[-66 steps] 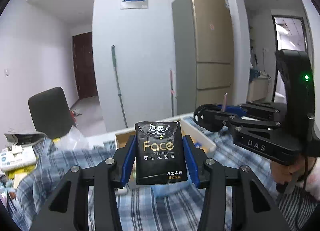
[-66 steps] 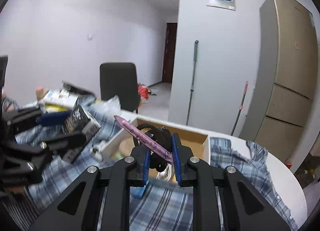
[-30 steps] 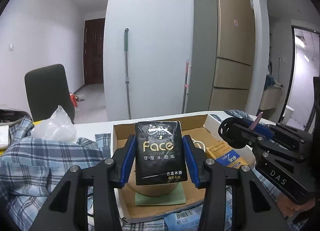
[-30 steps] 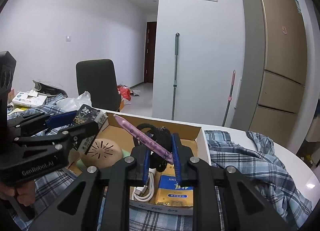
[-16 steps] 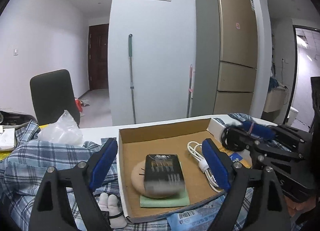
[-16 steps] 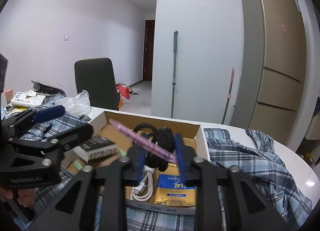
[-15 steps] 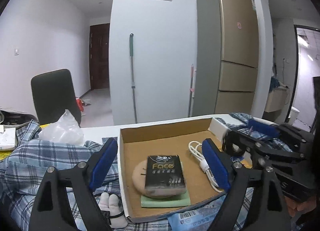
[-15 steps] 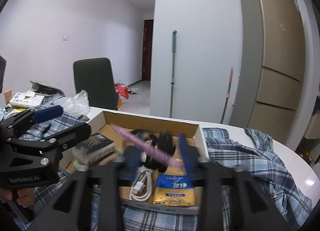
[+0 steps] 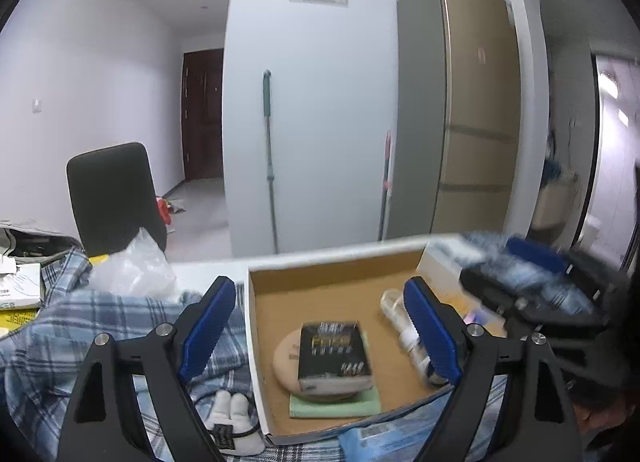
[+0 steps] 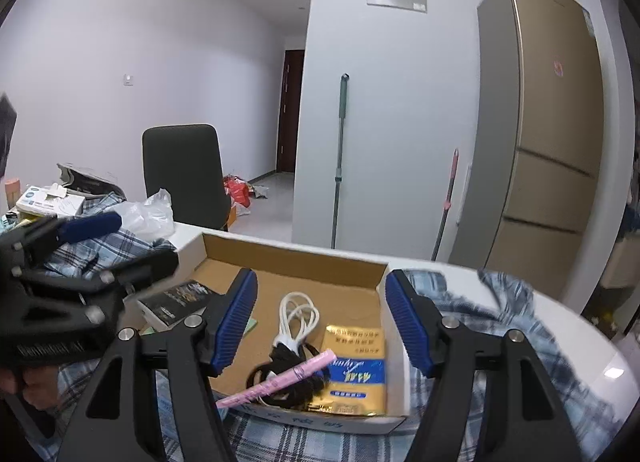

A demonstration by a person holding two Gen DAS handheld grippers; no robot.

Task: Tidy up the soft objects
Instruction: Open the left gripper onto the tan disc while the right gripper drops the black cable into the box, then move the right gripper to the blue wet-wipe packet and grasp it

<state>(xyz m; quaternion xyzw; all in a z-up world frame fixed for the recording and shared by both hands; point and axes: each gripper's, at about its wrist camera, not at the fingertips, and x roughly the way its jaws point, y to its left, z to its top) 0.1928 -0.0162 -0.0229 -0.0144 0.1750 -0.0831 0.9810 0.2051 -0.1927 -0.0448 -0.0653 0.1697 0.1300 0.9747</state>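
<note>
In the left wrist view my left gripper (image 9: 319, 290) stands open above an open cardboard box (image 9: 332, 266). A black tissue pack (image 9: 334, 356) lies in the box on a tan round pad (image 9: 284, 358) and a green square (image 9: 336, 406), free of the blue pads. My right gripper (image 10: 320, 286) has its jaws opening, with nothing between them. Below it in the box lie a pink stick (image 10: 280, 380) across black loops (image 10: 296, 382), a white cable (image 10: 298, 314) and a yellow-blue pack (image 10: 358, 366). The tissue pack (image 10: 180, 298) shows at the left there.
A blue checked cloth (image 9: 60, 334) covers the table around the box. A white plastic bag (image 9: 132, 274) and a black chair (image 9: 112, 198) stand at the left. A small white soft thing (image 9: 232, 418) lies beside the box's left wall. A fridge (image 10: 548, 142) stands behind.
My left gripper opened and let the tissue pack drop onto the tan pad in the box. My right gripper opened and the pink stick with the black loops fell into the box.
</note>
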